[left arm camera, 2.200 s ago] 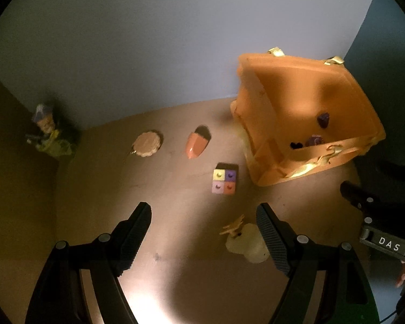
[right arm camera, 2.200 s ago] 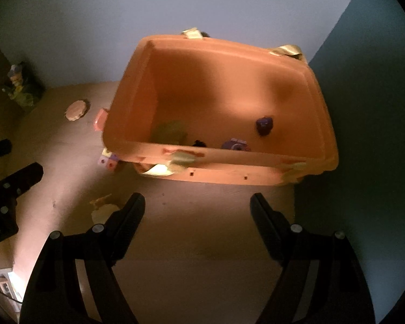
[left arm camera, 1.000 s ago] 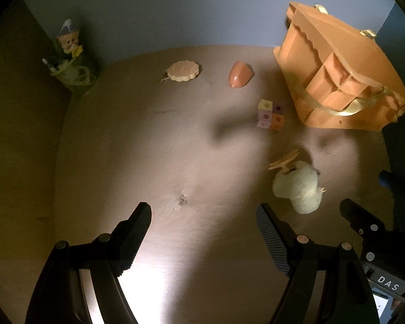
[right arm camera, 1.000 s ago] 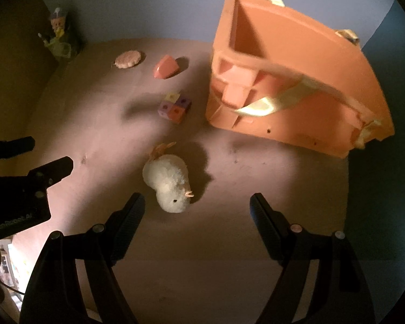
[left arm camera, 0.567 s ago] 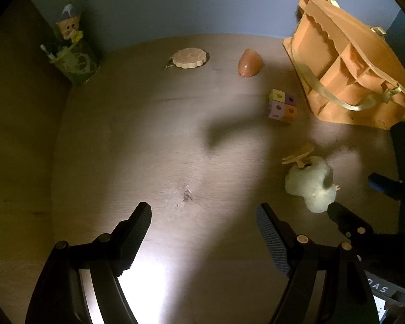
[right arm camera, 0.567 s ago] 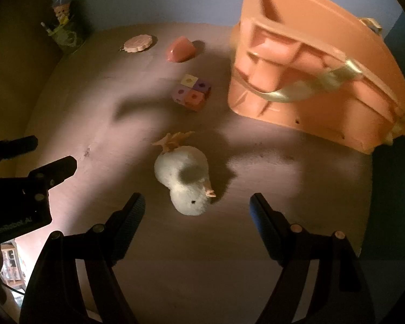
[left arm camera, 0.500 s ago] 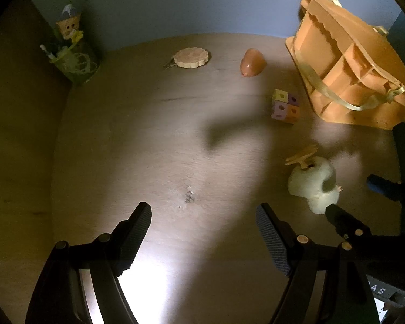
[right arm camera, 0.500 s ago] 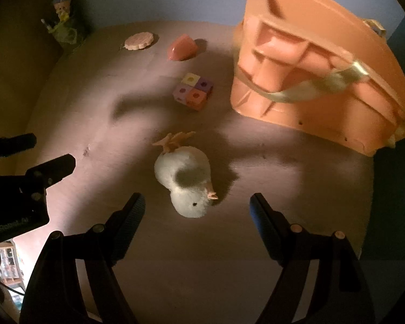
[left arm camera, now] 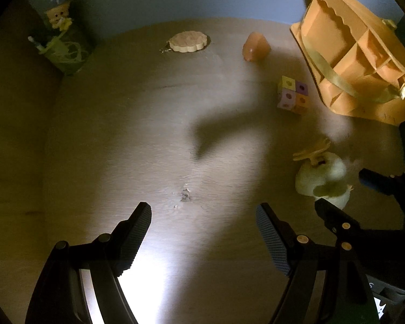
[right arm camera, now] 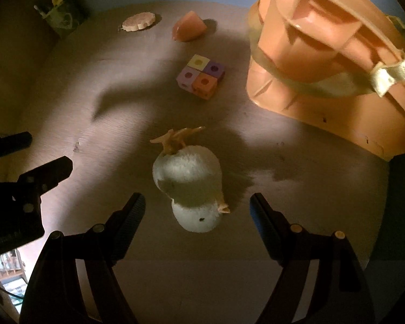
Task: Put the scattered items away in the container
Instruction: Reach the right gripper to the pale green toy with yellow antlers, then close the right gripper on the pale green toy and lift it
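Observation:
A fluffy white toy chick [right arm camera: 191,186] with orange feet lies on its side on the wooden table. My right gripper [right arm camera: 197,210] hangs just above it, jaws open, the chick's head between the fingertips and no pad touching it. In the left wrist view the chick [left arm camera: 321,178] lies at the right, with the right gripper [left arm camera: 340,191] around it. My left gripper [left arm camera: 203,224] is open over bare table. An orange plastic basket [right arm camera: 324,62] with a yellow ribbon stands at the right. A four-coloured cube block [right arm camera: 201,79], an orange wedge [right arm camera: 189,29] and a scalloped biscuit piece [right arm camera: 139,21] lie farther back.
A small figure in a green holder [left arm camera: 62,43] stands in the far left corner against the blue wall. The table [left arm camera: 121,135] has a small chipped mark [left arm camera: 185,194] just ahead of the left gripper. The basket [left arm camera: 356,62] fills the far right.
Both grippers have sunk toward the table. The chick has grown larger in the right wrist view and now lies between the right fingertips. Both pairs of jaws kept the same width.

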`<state>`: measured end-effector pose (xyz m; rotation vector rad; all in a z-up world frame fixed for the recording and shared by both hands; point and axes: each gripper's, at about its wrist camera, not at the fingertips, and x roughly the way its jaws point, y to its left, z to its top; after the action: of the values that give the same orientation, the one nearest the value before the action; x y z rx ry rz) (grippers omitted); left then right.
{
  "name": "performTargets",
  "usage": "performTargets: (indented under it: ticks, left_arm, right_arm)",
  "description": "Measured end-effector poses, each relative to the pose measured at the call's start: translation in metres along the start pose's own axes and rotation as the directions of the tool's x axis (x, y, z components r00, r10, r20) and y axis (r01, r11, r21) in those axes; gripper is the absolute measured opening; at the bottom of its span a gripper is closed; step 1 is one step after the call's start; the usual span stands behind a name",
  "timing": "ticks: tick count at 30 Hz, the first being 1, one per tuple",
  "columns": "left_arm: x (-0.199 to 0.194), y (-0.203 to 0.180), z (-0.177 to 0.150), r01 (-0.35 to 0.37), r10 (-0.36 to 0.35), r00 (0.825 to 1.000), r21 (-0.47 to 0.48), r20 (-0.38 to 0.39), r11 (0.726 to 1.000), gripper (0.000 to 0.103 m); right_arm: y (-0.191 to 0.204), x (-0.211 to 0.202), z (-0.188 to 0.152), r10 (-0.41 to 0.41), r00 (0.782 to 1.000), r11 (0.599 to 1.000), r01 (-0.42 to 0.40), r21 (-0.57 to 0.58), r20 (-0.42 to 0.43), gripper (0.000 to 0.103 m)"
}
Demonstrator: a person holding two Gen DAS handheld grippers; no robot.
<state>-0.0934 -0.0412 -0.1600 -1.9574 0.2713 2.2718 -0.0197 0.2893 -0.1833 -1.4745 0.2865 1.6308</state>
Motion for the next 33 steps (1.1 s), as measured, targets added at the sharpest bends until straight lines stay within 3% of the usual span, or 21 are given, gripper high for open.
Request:
performTargets:
  ticks: [12,23,33]
  left_arm:
    - [0.012,0.005,0.007,-0.010,0.010,0.999,-0.003,-0.037,1.000,0.076]
    - [0.016,0.005,0.011,-0.014,0.013,0.999,-0.006,-0.049,1.000,0.076]
    - [0.011,-0.005,0.016,-0.016,0.016,0.999,0.009,-0.045,1.000,0.076]
  right_arm:
    - [0.000,0.020,0.011,-0.005,1.000,1.000,0.004,-0.030,-0.020,0.077]
    - [0.003,0.028,0.016,0.036,0.999,0.997,-0.038,-0.063,-0.032,0.054]
    - [-0.010,0.020,0.014,0.041,0.999,0.999,-0.042,-0.027,-0.032,0.050]
